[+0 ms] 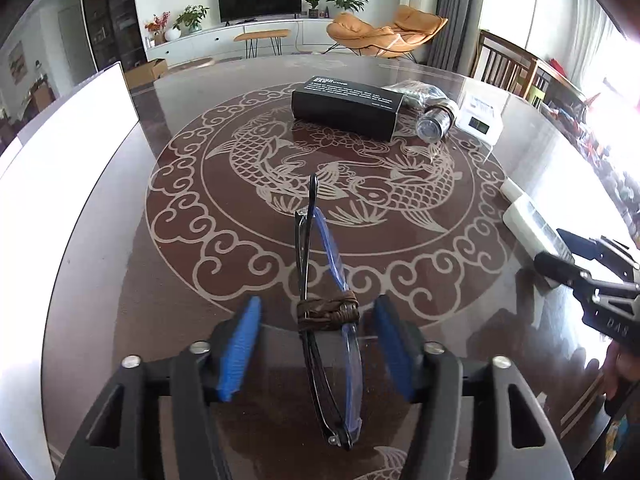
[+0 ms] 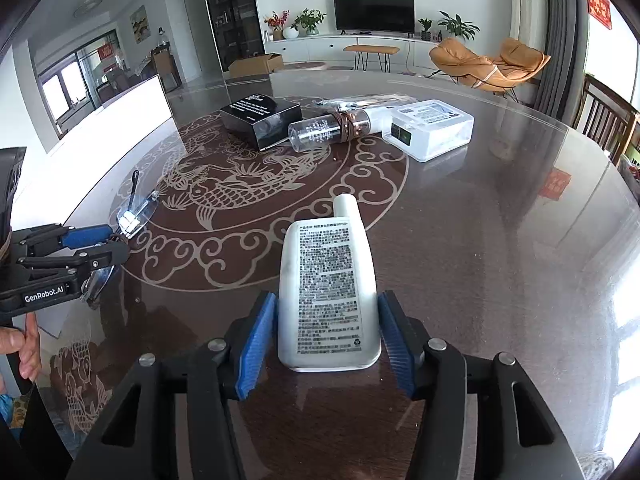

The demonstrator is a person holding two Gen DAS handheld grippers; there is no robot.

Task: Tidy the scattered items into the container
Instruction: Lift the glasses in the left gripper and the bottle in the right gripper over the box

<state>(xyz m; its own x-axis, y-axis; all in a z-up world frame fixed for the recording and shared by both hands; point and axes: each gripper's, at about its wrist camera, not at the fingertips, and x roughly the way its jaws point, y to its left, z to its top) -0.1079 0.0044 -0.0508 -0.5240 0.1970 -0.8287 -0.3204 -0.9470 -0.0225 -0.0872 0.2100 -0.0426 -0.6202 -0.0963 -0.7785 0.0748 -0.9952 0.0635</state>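
- Left wrist view: my left gripper [image 1: 316, 344] is spread, blue pads [image 1: 240, 350] on either side of the folded glasses [image 1: 332, 320], clear gaps both sides, nothing pinched.
- The glasses lie on the glass table [image 1: 480, 92] over the fish pattern [image 1: 332, 176], pointing away from me, one temple arm sticking up. A brown cord band [image 1: 326, 312] sits wrapped round them right between the pads.
- Beyond the fish pattern: black box [image 1: 346, 106], with a clear bottle [image 1: 434, 120] just to its right and a white box [image 1: 482, 118] right of that.
- Left of the fish pattern: the white container wall [image 1: 72, 152], upright along the table edge.
- Right of the fish pattern: my right gripper [image 1: 560, 254] around the white lotion bottle [image 1: 528, 224].
- Right wrist view: my right gripper [image 2: 326, 340] straddles the lotion bottle [image 2: 328, 296], which lies flat, label up, cap pointing away. Pads [image 2: 256, 348] sit just beside its flanks; I cannot tell whether they are touching.
- The bottle lies at the near rim of the fish pattern [image 2: 224, 192].
- Beyond the pattern: black box [image 2: 260, 120], clear bottle [image 2: 324, 130] with a brown band, white box [image 2: 430, 126].
- Left of the pattern: left gripper [image 2: 106, 246] over the glasses [image 2: 136, 212], and the white container [image 2: 120, 120] behind.
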